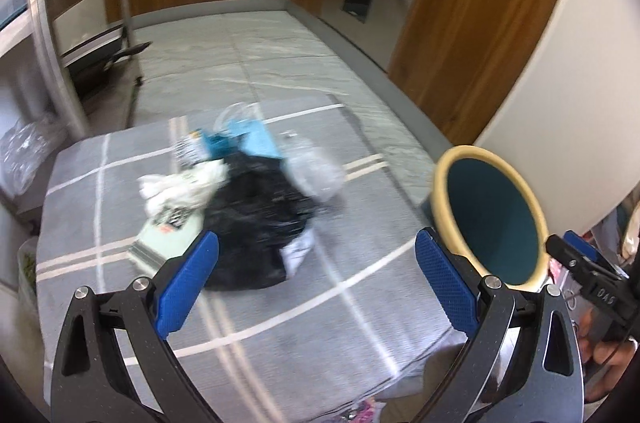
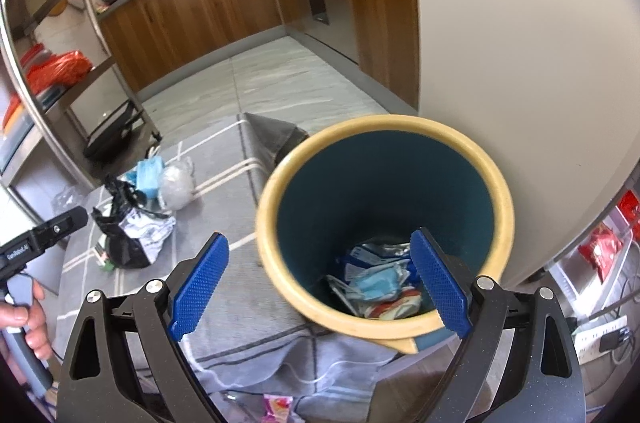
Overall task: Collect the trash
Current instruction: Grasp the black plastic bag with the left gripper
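On the grey-clothed counter (image 1: 280, 323) | trash pile (image 1: 248, 207): black bag, white paper, blue mask, clear plastic | bin (image 2: 384, 223) at right, holding wrappers | left gripper (image 1: 316, 287), right gripper (image 2: 320, 283): fingers spread, empty

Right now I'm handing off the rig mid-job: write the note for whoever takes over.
Left gripper: open, empty, over the trash pile.
Right gripper: open, empty, above the trash bin.
Done: a blue face mask and some wrappers already lie in the bin.
Left on the grey tablecloth: black plastic bag, white crumpled paper, clear plastic bottle, blue mask.
Bin stands at the table's right edge.
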